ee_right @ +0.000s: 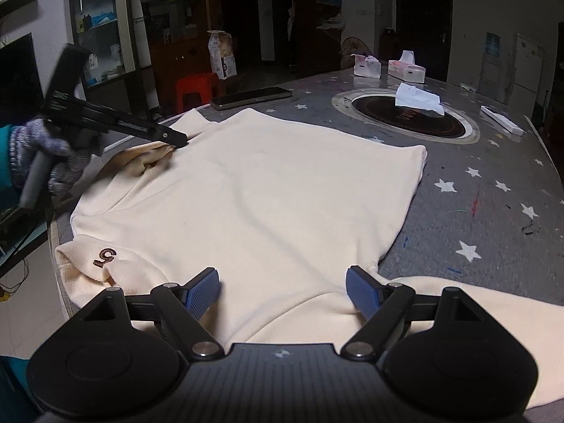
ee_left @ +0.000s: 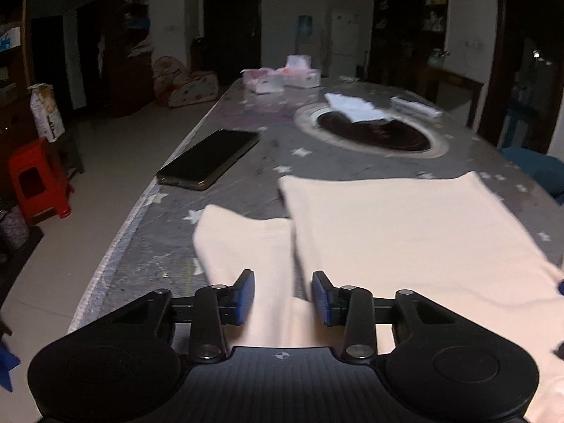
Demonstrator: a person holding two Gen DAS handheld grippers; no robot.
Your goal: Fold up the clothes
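A cream shirt (ee_right: 268, 190) lies spread on the grey star-patterned table (ee_right: 469, 190), with a brown embroidered mark (ee_right: 104, 258) near its left corner. In the right wrist view my right gripper (ee_right: 283, 292) stands open low over the shirt's near edge, its blue pads (ee_right: 204, 290) wide apart and gripping nothing. My left gripper (ee_right: 178, 139), held by a gloved hand (ee_right: 42, 155), reaches the shirt's far left side, where the fabric bunches up. In the left wrist view, my left gripper (ee_left: 283, 296) has a strip of the cream shirt (ee_left: 405, 232) running between its pads, which stand apart.
A dark phone (ee_left: 209, 158) lies near the table's left edge. A round dark hob plate (ee_right: 405, 114) with crumpled white paper (ee_right: 417, 98) sits mid-table, tissue boxes (ee_right: 405, 67) behind it and a white box (ee_right: 502, 120) to the right. A red stool (ee_left: 37, 179) stands on the floor.
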